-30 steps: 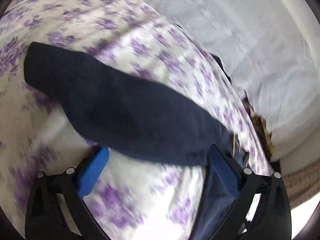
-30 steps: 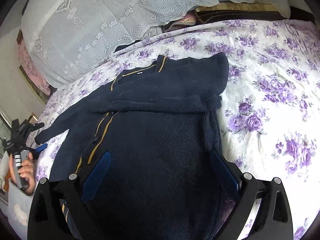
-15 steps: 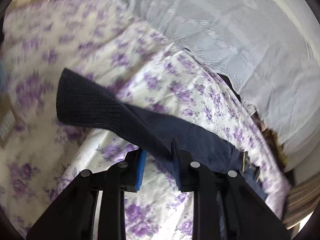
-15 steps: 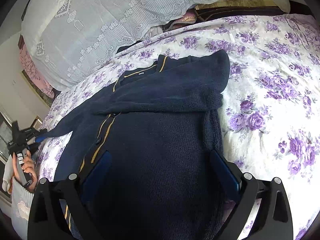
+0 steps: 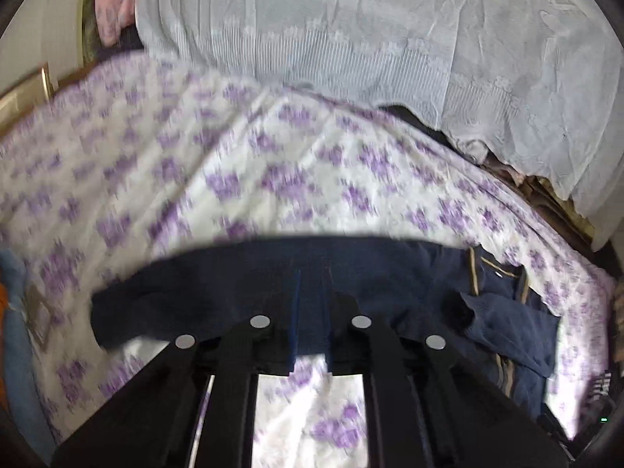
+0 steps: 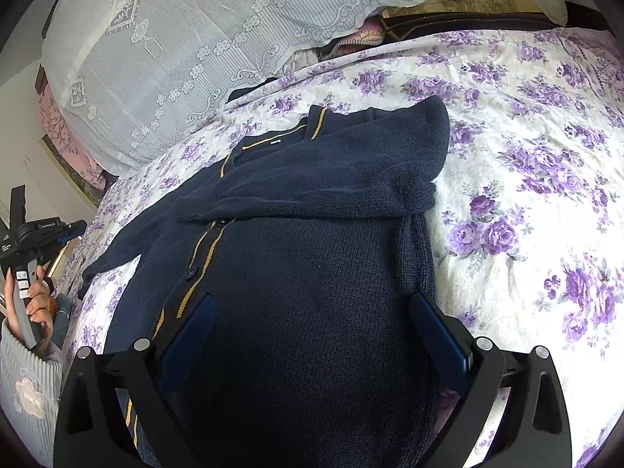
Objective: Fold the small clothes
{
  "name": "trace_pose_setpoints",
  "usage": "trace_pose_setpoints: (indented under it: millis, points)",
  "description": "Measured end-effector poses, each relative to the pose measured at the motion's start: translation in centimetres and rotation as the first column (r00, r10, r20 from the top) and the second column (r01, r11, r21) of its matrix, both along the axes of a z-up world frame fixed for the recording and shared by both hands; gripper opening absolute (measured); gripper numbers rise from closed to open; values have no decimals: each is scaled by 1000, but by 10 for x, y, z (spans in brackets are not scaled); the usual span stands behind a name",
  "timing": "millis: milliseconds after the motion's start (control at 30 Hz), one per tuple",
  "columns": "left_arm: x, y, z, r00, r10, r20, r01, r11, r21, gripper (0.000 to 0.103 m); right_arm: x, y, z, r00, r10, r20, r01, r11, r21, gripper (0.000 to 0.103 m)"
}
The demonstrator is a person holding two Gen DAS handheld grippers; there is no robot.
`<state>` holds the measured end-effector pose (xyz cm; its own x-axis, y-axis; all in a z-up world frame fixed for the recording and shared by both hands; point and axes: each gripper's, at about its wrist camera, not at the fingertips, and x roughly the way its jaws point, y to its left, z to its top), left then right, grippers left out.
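Observation:
A navy cardigan [image 6: 312, 257] with yellow trim lies front up on the floral bed. One sleeve [image 6: 331, 179] is folded across its chest. The other sleeve [image 5: 218, 292] stretches out to the left. My left gripper [image 5: 312, 292] is shut on this sleeve near its middle and holds it slightly off the bed; the cuff hangs to the left. The cardigan's collar [image 5: 495, 273] shows at the right in the left wrist view. My right gripper [image 6: 312, 323] is open and empty, hovering over the cardigan's lower body. The left gripper [image 6: 58, 234] also shows at the far left in the right wrist view.
The white bedspread with purple flowers [image 6: 526, 195] covers the bed. Pillows under a white lace cover [image 6: 195, 39] lie along the head. The person's hand and grey cuff [image 6: 27, 312] are at the bed's left edge.
My left gripper closed on the outstretched sleeve and has lifted and swung it, so the sleeve now runs straight across its view. The right gripper has stayed open above the cardigan.

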<state>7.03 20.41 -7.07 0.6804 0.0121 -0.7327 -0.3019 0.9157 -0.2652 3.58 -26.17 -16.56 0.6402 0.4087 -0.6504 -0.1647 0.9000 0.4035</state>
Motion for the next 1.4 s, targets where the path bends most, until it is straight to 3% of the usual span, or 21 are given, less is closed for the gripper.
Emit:
trace_pose_setpoints:
  millis: [33,67,133,233,367,500,533,567,600,667,800,933,1100,1400]
  points:
    - [-4,2,-3,1000,1,1,-1,1000,-30,17,0,0,0,1000,0,0,0,1000,-1,100]
    - [-15,6,-14,1000,17,-5,-17,996,-91,35,0,0,0,1000,0,-1,0,1000,-1,100]
    - [-29,11,-29,998,61,-17,-63,989,-136,49,1,1,0,1000,1,-1,-1,1000,-7,100]
    - [-43,22,-51,989,143,-34,-147,970,-195,49,1,3,0,1000,2,-1,-2,1000,-17,100]
    - [-34,47,-73,967,244,-69,-253,914,-317,50,1,3,0,1000,3,-1,-3,1000,-18,100]
    - [-19,72,-78,938,341,-61,-340,871,-356,48,2,3,-1,1000,2,-1,-2,1000,-15,100]
    - [-17,77,-79,933,352,-70,-353,862,-364,39,2,3,-1,1000,3,-2,-3,1000,-14,100]
    - [-15,81,-80,931,357,-79,-360,855,-372,23,2,3,-1,1000,3,-2,-3,1000,-15,100]
    - [-13,83,-79,935,344,-83,-348,857,-379,19,2,3,-1,1000,2,-2,-2,1000,-15,100]
    - [-12,79,-70,945,319,-69,-323,887,-330,13,2,3,-1,1000,1,-2,-1,1000,-15,100]
    - [-6,52,-41,964,263,-26,-264,952,-152,11,1,4,-1,1000,1,-2,-1,1000,-18,100]
    - [4,16,-8,983,184,12,-184,983,-2,11,1,4,-1,1000,1,-1,-1,1000,-15,100]
    - [17,-30,21,997,73,31,-76,991,109,9,2,0,-1,1000,1,0,-1,1000,8,100]
    - [30,-108,46,995,-85,44,74,975,210,8,1,0,-1,1000,0,-1,0,1000,15,100]
